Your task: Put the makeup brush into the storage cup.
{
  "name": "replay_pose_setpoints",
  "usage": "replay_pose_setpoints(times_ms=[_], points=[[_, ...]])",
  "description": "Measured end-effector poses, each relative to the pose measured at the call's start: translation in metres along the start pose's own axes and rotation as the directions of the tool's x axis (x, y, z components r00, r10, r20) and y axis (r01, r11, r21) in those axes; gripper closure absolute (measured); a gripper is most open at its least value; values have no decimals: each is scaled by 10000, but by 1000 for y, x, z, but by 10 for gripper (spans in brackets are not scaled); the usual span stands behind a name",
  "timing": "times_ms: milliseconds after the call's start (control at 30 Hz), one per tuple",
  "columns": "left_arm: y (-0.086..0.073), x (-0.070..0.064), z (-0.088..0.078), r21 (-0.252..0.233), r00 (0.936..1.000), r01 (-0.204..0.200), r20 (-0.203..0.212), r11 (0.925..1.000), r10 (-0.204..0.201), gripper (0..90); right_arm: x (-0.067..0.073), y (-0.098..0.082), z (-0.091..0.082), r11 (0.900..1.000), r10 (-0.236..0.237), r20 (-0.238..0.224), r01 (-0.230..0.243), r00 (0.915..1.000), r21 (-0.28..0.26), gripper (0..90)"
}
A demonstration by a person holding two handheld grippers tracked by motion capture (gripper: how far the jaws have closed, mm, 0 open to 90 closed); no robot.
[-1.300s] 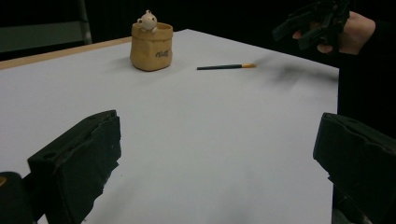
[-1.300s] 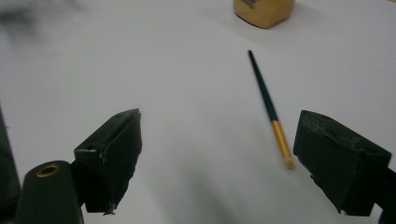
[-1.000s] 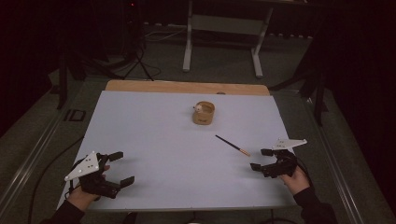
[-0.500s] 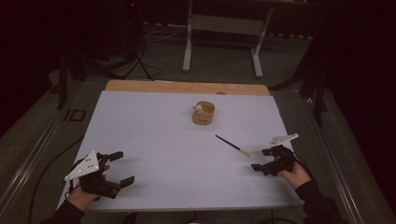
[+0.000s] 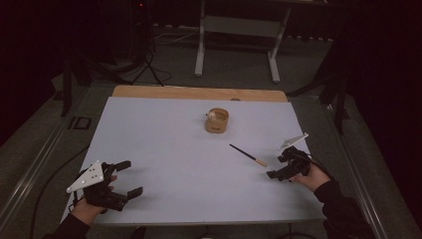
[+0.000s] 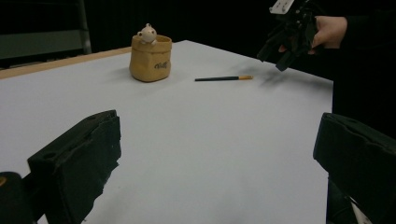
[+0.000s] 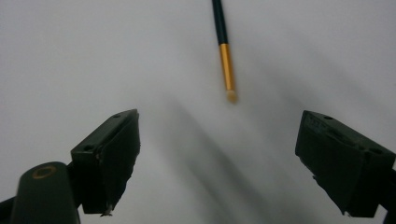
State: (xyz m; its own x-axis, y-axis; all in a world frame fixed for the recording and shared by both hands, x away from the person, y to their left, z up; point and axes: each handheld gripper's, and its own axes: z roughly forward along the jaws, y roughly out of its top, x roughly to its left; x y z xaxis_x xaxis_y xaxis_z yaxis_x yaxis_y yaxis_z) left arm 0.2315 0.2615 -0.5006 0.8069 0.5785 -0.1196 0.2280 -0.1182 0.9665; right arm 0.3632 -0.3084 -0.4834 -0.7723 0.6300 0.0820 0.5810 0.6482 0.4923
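A thin dark pencil with a gold end [image 5: 248, 155] [image 6: 224, 78] [image 7: 222, 44] lies on the white table [image 5: 164, 149], right of centre. Behind it stands a tan cup with a small white figure on its rim [image 5: 217, 120] [image 6: 150, 58]. My right gripper [image 5: 279, 165] [image 7: 219, 158] hovers just right of the pencil's gold end, open and tilted down at the table, nothing between its jaws. It also appears far off in the left gripper view [image 6: 280, 51]. At the near left corner my left gripper [image 5: 128, 178] [image 6: 210, 158] rests open and empty.
A wooden strip [image 5: 199, 93] runs along the table's far edge. Beyond it stands a grey metal frame [image 5: 239, 30] on a dark floor, with a tripod's legs [image 5: 144, 59] at the back left.
My right gripper has shifted left and slightly forward toward the pencil's gold end and tipped downward. The left gripper has stayed put.
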Motion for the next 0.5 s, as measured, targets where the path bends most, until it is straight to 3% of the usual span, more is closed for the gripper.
replay_pose_setpoints(times_ms=[67,267,433,500], points=[[0,0,0,34,10000,-28,8,10000,28,14,0,7,2,9982,-380,34,378,9993,475,144],[0,0,1,95,10000,-60,23,9999,60,14,-2,18,6,9933,-631,-306,657,9975,948,173],[0,0,0,71,10000,-82,16,9999,82,14,-3,28,7,9846,-1016,-310,1050,9943,1401,242],[0,0,0,81,10000,-97,0,9999,97,14,-4,31,7,9848,-948,-350,988,9949,1430,242]])
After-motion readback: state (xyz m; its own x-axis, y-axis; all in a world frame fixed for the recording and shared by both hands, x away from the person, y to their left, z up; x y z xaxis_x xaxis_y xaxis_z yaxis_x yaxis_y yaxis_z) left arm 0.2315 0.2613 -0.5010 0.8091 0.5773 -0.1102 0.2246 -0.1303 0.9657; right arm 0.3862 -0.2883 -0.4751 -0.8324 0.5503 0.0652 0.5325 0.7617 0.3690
